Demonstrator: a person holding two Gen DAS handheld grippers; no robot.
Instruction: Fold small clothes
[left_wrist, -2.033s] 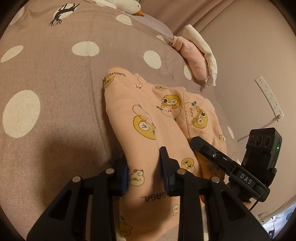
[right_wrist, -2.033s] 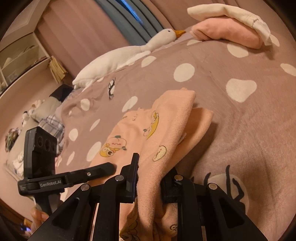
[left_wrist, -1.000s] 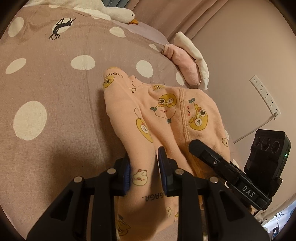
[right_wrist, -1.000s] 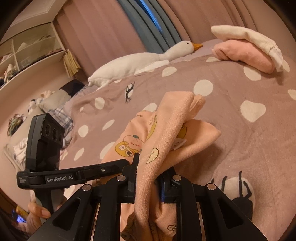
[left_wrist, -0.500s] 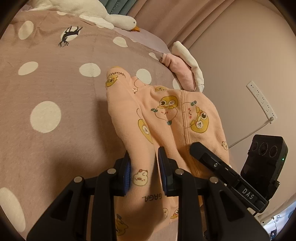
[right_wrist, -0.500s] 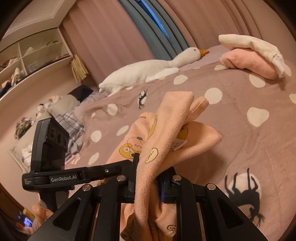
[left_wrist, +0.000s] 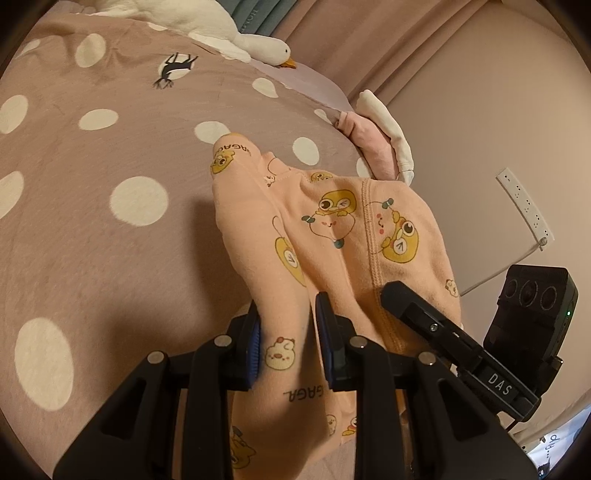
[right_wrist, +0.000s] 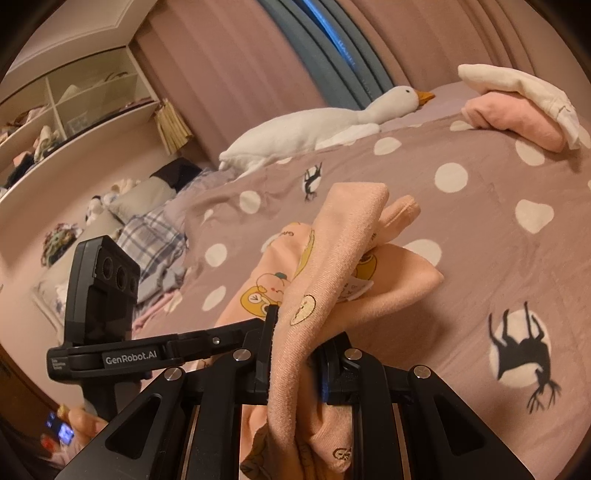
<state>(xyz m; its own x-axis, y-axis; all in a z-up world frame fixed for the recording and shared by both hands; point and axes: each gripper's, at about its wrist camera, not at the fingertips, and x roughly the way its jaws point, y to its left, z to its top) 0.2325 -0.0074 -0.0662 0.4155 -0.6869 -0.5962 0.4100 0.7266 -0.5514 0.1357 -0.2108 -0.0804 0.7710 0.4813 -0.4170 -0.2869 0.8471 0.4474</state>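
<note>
Over the middle of the polka-dot bedspread (left_wrist: 92, 229), you hold the peach printed garment (left_wrist: 332, 229) lifted, its far end drooping toward the cover. Your left gripper (left_wrist: 286, 341) is clamped on one bunched edge; your right gripper (right_wrist: 295, 363) is clamped on another fold. At the bedspread's far edge lies a plush goose (right_wrist: 314, 125), with a pink and cream folded pile (right_wrist: 517, 110) near the far right corner.

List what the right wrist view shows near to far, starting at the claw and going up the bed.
Right claw, shut on the peach garment → polka-dot bedspread → white plush goose → pink curtain.
</note>
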